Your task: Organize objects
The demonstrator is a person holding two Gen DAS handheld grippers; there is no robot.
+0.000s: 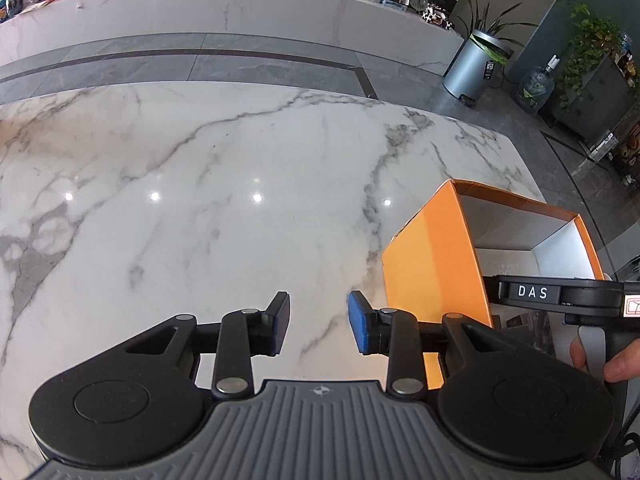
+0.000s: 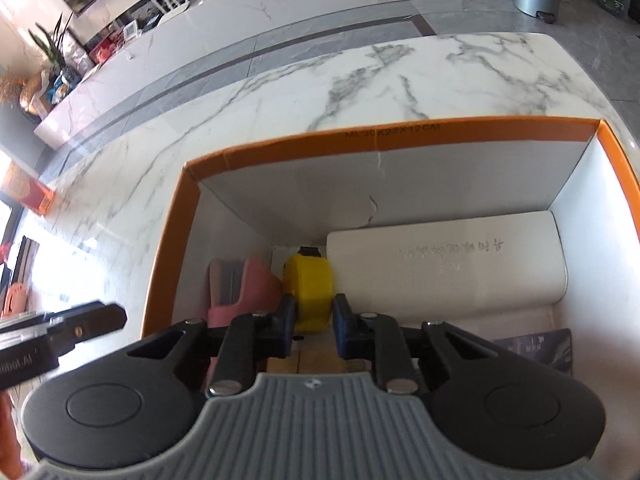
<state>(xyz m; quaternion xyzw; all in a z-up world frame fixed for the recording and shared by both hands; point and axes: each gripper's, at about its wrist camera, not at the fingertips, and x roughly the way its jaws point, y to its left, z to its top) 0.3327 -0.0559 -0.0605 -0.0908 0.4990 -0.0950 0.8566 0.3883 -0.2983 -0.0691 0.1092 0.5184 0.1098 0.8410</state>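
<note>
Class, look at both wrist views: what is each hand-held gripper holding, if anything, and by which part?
The right hand-held gripper grips the yellow tape measure by its flat sides, at its near end, inside the orange box. The left hand-held gripper is open and holds nothing.

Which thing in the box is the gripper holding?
The yellow one. It sits between the right gripper's blue pads, in the orange box. The pink thing beside it and the white block lie outside the fingers.
</note>
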